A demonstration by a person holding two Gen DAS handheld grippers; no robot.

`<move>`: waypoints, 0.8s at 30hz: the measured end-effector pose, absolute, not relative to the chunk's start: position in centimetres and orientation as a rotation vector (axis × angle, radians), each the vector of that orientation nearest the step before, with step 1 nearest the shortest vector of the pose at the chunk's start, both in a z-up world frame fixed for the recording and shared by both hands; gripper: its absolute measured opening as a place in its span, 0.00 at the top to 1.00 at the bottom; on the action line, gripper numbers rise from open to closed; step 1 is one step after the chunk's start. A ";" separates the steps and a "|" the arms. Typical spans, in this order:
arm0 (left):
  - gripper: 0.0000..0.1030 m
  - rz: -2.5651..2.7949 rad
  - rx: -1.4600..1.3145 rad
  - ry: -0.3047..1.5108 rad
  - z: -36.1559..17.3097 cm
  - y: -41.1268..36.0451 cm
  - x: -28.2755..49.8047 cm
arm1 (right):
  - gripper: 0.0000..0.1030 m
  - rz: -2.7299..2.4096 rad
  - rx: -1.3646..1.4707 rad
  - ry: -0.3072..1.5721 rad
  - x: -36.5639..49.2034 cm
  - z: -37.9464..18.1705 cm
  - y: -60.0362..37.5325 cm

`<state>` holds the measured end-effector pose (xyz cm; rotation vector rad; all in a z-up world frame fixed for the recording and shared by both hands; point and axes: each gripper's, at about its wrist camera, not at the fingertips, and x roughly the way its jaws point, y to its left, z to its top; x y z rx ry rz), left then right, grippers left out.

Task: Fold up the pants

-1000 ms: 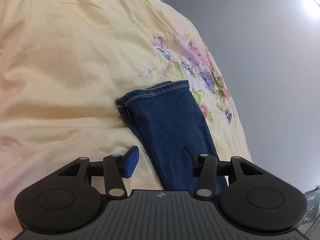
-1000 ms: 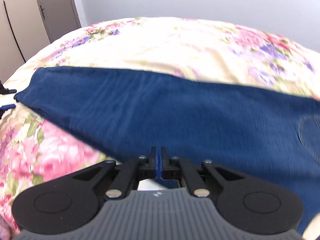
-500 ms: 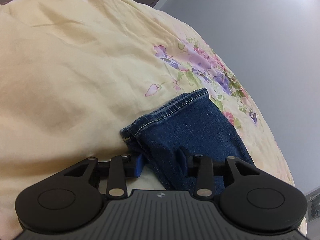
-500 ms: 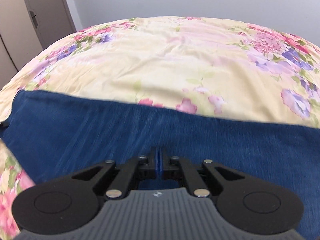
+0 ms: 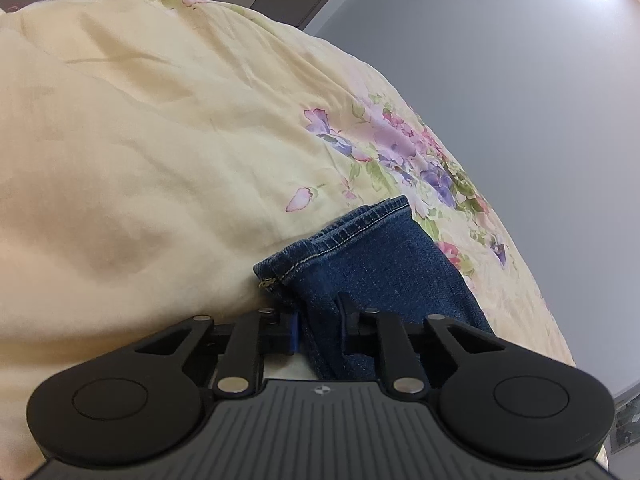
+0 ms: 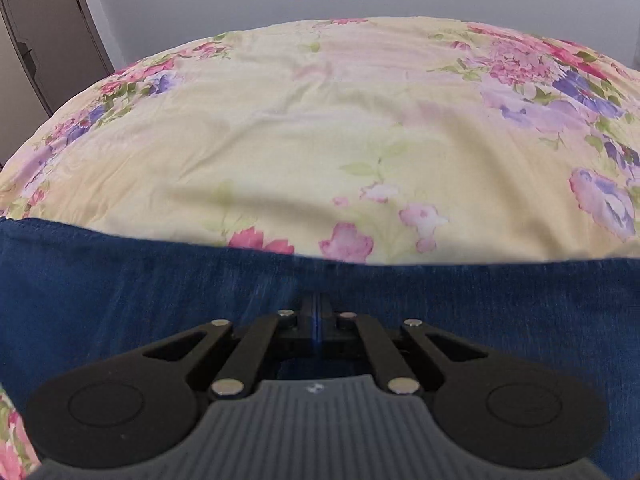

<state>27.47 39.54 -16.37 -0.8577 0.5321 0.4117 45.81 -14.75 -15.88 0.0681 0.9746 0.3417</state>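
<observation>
Left gripper [image 5: 320, 330]: we are seeing its jaws, which have just been closing, nipping a bunched fold of the pants' leg near the cuff, tilted down toward the bed.
Pants [image 5: 372, 264]: we are looking at dark blue denim with pale stitched hems, lying on the bedspread from 6 toward 1 o'clock.
Bedspread [image 5: 160, 140]: soft, wrinkled cream cloth with pink and purple flowers.
Right gripper [image 6: 317, 314]: we are seeing it fully closed, angling down over the denim [image 6: 120, 292]; whether it pinches cloth we cannot tell.
Writing: none we can read.
</observation>
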 end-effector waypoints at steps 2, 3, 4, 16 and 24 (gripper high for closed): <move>0.87 0.422 -0.846 0.534 -15.9 39.3 27.6 | 1.00 0.361 0.064 0.990 43.1 -15.5 -15.1; 0.88 0.427 -0.838 0.537 -15.7 39.2 27.7 | 1.00 0.372 0.065 0.996 41.6 -15.4 -15.4; 0.89 0.431 -0.829 0.540 -15.5 39.1 27.8 | 1.00 0.384 0.069 1.006 40.4 -15.3 -15.6; 0.94 0.427 -0.745 0.529 -11.7 37.8 27.8 | 1.00 0.385 0.110 1.048 34.1 -17.2 -16.2; 0.95 0.268 -0.456 0.393 -0.4 28.9 27.4 | 1.00 0.417 0.150 0.969 32.7 -13.0 -19.3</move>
